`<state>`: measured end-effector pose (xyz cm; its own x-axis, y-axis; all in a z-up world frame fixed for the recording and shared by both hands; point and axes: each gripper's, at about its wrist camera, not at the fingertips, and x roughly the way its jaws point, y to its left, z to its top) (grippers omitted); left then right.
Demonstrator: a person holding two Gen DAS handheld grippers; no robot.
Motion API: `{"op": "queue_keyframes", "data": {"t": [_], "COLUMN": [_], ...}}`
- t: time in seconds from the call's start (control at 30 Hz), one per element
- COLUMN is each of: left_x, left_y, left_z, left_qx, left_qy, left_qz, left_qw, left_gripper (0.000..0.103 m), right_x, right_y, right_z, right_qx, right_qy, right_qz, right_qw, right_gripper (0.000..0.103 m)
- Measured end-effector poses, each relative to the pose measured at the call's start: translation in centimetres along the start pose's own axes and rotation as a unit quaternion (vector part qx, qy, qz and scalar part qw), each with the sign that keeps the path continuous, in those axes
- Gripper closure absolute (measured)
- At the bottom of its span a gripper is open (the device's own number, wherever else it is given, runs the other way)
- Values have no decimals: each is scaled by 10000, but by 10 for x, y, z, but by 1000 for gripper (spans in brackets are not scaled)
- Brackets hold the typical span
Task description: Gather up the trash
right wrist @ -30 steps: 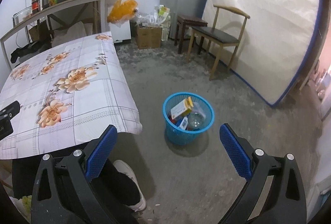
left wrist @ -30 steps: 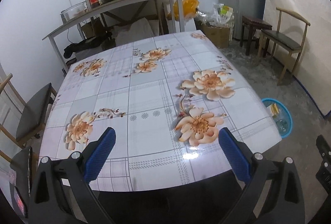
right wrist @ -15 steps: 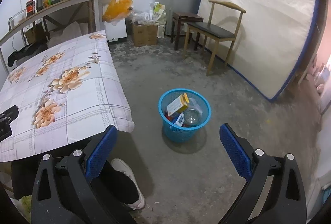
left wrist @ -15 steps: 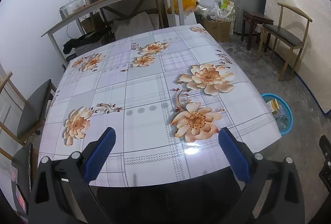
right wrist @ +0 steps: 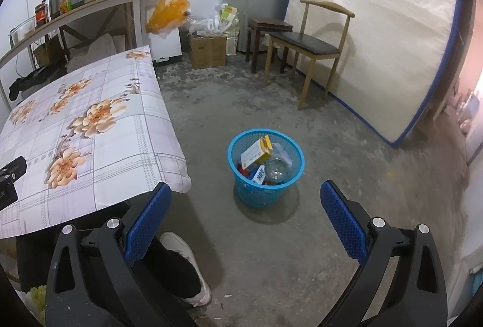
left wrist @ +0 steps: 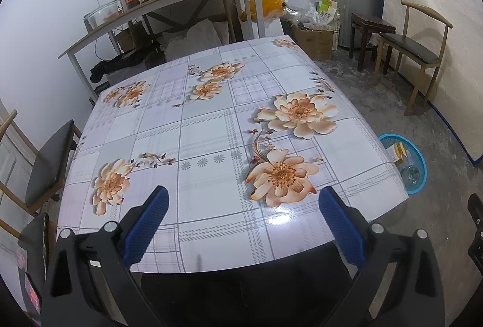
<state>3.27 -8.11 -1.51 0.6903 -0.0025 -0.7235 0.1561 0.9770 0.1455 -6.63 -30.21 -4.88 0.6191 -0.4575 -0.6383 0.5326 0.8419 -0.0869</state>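
A blue mesh trash basket [right wrist: 285, 189] stands on the concrete floor right of the table; it also shows in the left wrist view [left wrist: 418, 161]. It holds a yellow-white carton [right wrist: 256, 153], a clear glass jar [right wrist: 276, 168] and other packets. My right gripper [right wrist: 245, 221] is open and empty, above the floor in front of the basket. My left gripper [left wrist: 243, 221] is open and empty over the near edge of the floral table [left wrist: 211, 146]. No trash shows on the tabletop.
A wooden chair [right wrist: 311, 40] and a dark stool [right wrist: 265, 25] stand by a leaning mattress [right wrist: 377, 25]. A cluttered shelf table [left wrist: 169, 4], boxes and bags line the back wall. Another chair [left wrist: 45, 161] is left of the table. A shoe [right wrist: 187, 260] is on the floor.
Both grippers have drawn back and up a little; the table and basket look slightly farther away. Both stay open and empty.
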Motion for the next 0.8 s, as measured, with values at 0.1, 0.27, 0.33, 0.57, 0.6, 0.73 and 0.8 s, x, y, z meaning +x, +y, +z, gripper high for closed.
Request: {"op": "queue_keyframes", "data": {"t": [0.1,0.27,0.33,0.57,0.6,0.73,0.8], "left_x": [0,0,0,0,0,0,1], "left_y": [1,1,1,1,1,1,1], "left_z": [0,0,0,0,0,-2,-3], "left_qx": [-6,-6,-11,-11,-9,-20,-21], "left_qy": [9,7,15,14,21,51,76], "left_qz": [-4,-4,-7,-5,-9,-18,-38], "left_qw": [10000,10000,10000,10000,10000,10000,10000], "left_gripper": [6,6,6,6,6,6,6], "right_x": [0,-1,-1,-1,-1,-1,-1], "right_y": [0,0,0,0,0,0,1], "right_z": [0,-1,0,0,-1,-1,-1], "right_qx": [6,11,3,9,7,9,11], "right_qy": [-6,-3,-4,-3,-4,-1,-4], "right_qz": [-2,-1,-8,-6,-3,-2,0], "right_qw": [10000,10000,10000,10000,10000,10000,10000], "right_gripper": [8,8,8,8,8,8,8]}}
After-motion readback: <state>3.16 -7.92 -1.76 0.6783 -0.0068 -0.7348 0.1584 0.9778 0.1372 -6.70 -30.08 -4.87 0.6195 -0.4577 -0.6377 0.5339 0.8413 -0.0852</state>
